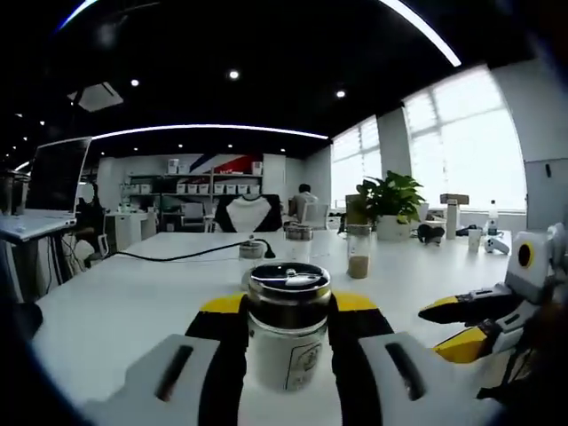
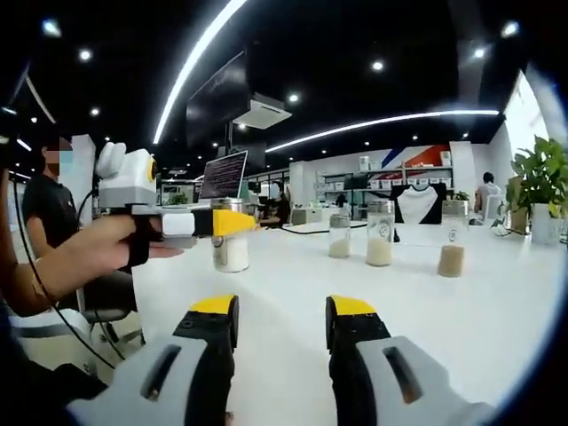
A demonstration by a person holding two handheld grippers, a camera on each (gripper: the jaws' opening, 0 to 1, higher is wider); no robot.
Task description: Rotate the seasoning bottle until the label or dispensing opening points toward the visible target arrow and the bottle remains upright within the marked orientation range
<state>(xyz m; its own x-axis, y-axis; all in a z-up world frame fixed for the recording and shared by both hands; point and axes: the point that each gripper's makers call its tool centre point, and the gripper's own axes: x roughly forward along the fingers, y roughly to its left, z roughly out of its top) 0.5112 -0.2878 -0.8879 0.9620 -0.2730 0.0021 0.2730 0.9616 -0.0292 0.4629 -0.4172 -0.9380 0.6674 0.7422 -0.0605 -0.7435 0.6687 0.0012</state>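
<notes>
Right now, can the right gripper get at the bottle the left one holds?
Probably yes. The right gripper is open with bare table ahead; the seasoning bottle stands off to its side, though the left gripper already clamps it.

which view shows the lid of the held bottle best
The left gripper view: the bottle sits close between the left tongs, its lid seen from above. The right gripper view shows it small, side-on.

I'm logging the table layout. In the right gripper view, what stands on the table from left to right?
Seasoning bottle clamped by the left gripper → small jar → taller jar of pale powder → jar of tan powder → potted plant.
</notes>
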